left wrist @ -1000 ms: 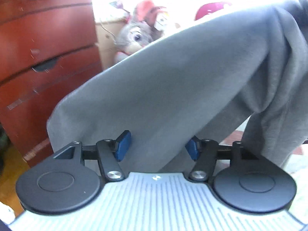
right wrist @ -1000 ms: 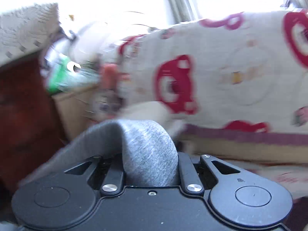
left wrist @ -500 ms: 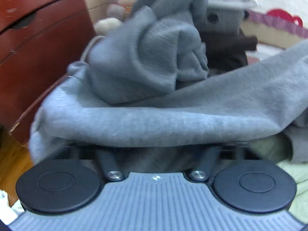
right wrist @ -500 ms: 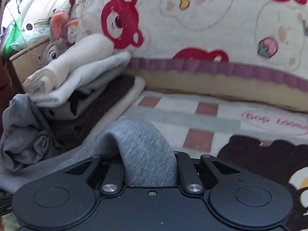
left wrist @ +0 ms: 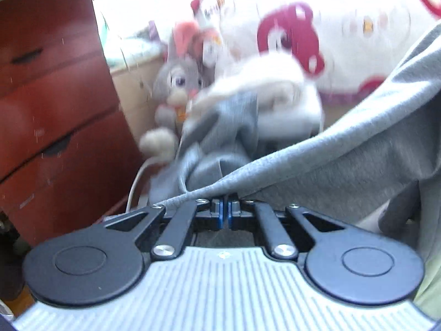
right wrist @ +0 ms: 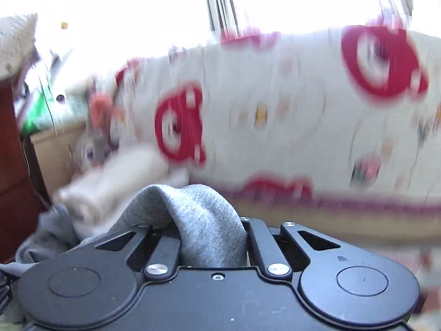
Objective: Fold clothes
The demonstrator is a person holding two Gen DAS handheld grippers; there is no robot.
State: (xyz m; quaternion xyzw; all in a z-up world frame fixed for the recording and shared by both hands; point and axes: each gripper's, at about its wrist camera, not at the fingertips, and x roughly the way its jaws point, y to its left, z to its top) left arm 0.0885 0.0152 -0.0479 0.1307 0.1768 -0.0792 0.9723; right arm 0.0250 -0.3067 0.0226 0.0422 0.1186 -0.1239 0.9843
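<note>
Left wrist view shows the left tool with its blue pads pressed together on the edge of a grey sweatshirt, which stretches up to the right. Behind it sit a plush rabbit, a stack of folded clothes and a red-brown dresser. Right wrist view shows the right tool clamped on a bunched fold of the same grey fabric, before a blurred bear-print blanket.

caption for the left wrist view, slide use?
Left gripper shut on grey garment edge, plush rabbit beside red dresser.
</note>
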